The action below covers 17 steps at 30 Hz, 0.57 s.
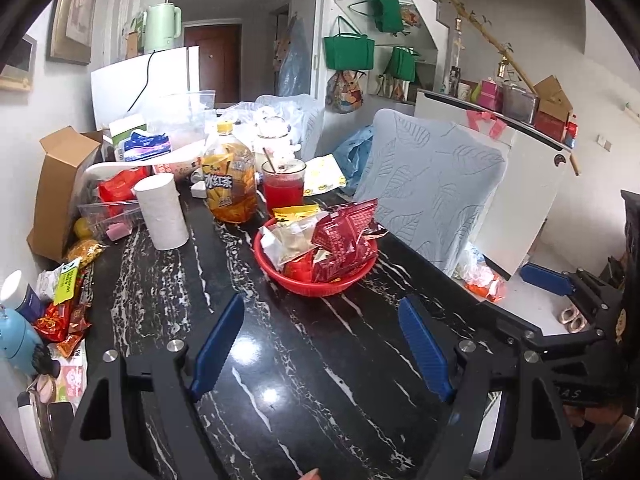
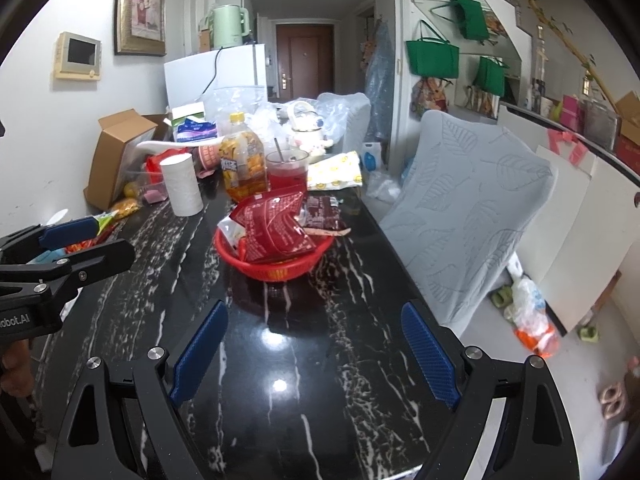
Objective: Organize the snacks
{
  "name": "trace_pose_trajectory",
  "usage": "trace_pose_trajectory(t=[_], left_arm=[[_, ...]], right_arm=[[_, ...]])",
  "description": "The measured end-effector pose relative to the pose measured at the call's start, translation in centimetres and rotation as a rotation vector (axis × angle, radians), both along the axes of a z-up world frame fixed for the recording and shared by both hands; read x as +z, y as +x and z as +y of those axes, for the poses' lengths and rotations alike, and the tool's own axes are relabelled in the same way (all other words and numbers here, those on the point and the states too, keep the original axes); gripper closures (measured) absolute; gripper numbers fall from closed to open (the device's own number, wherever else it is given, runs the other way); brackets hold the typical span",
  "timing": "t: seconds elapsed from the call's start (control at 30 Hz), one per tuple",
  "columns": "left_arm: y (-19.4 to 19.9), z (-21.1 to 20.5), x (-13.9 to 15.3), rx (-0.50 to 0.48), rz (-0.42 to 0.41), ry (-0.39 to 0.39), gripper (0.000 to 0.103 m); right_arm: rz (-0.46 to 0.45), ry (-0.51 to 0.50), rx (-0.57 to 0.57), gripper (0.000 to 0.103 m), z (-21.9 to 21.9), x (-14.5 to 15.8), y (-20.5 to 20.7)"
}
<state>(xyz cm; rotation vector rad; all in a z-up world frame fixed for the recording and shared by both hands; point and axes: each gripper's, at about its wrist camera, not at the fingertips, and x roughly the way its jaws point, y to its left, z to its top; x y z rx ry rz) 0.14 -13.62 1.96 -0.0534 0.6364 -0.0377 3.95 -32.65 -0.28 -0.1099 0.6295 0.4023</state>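
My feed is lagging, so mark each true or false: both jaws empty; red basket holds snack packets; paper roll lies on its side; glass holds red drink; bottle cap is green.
1. Both the left gripper and right gripper are empty: true.
2. The red basket holds snack packets: true.
3. The paper roll lies on its side: false, it stands upright.
4. The glass holds red drink: true.
5. The iced tea bottle has a green cap: false, yellow.

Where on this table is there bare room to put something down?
The dark marble table is bare between the red basket and the near edge, under both open grippers. A bare strip runs from the paper roll toward you. Crowded: the far end behind the basket, and the wall side with snack packets.
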Motion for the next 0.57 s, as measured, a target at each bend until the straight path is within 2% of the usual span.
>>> trace_pose_trajectory(t=[0.27, 0.57], left_arm=[[-0.21, 0.29, -0.07, 0.014, -0.003, 0.015, 0.024], [-0.05, 0.54, -0.65, 0.010, 0.011, -0.004, 0.024]], right_arm=[[0.013, -0.005, -0.001, 0.014, 0.19, -0.20, 0.07], [0.028, -0.009, -0.001, 0.014, 0.33, -0.47, 0.09]])
